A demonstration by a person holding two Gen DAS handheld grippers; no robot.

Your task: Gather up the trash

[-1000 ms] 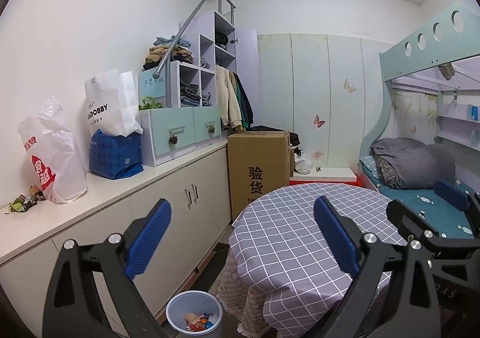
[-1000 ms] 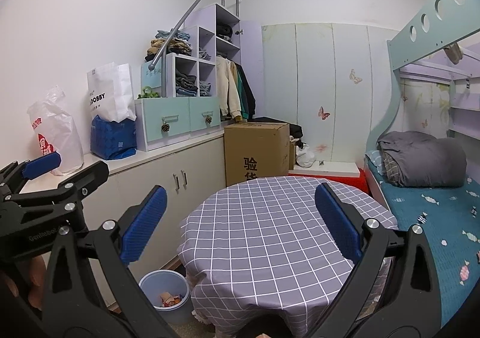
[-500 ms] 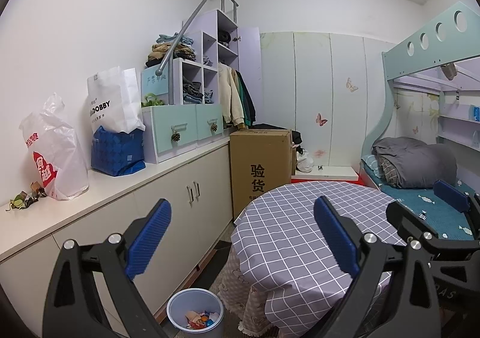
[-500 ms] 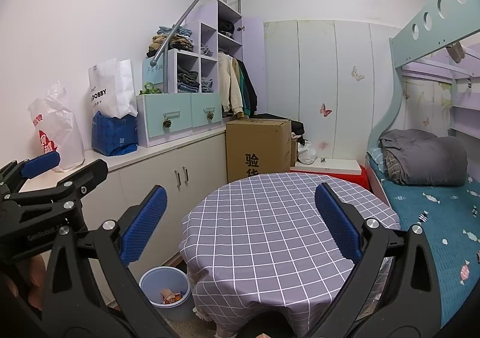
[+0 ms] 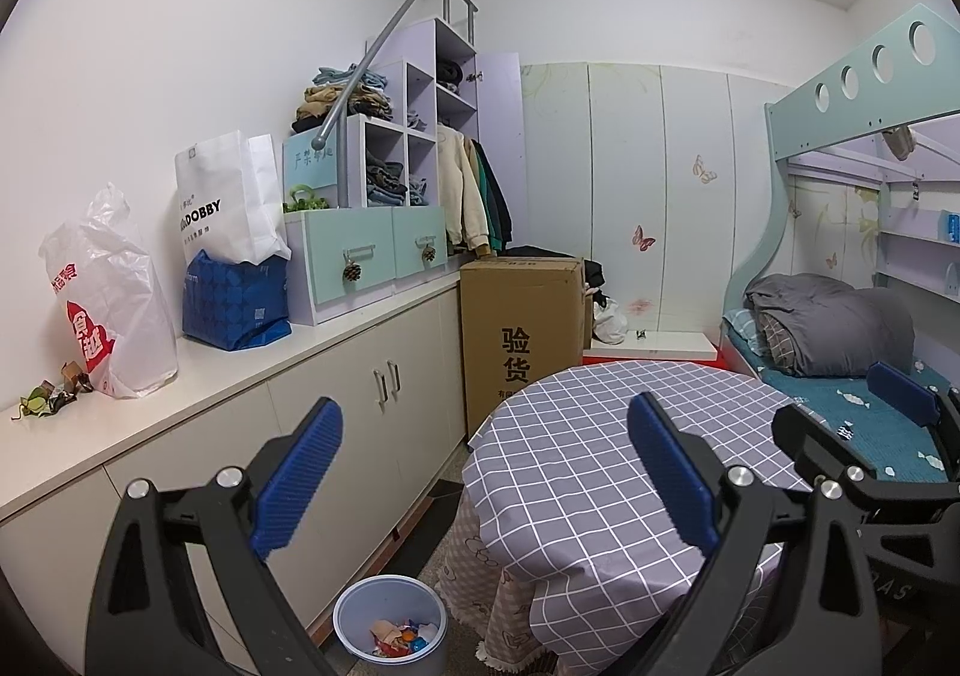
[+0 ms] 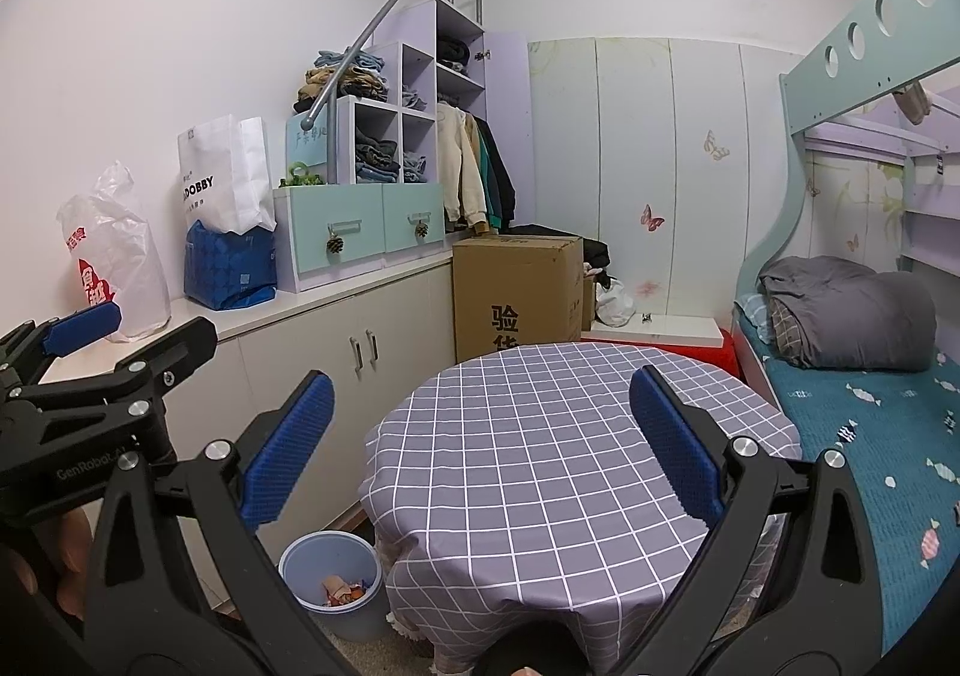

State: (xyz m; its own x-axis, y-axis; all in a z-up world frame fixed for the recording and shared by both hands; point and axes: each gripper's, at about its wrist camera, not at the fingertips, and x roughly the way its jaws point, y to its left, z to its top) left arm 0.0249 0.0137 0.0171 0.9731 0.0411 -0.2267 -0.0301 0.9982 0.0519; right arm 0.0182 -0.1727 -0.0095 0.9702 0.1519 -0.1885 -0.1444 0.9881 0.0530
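Jaws of left gripper (image 5: 483,472) and right gripper (image 6: 480,445) spread, empty; bin (image 5: 390,625) on floor between desk (image 5: 576,472) edge and cabinet (image 5: 360,436).

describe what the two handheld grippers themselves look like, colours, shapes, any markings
Both the left gripper and the right gripper have black angular plastic frames that branch into a wide V, with round silver bolts at the joints. Each finger carries a long blue ribbed pad. Pale lettering, apparently "GenRobot", is printed on the left gripper's body in the right wrist view. No cables or sleeves are visible.
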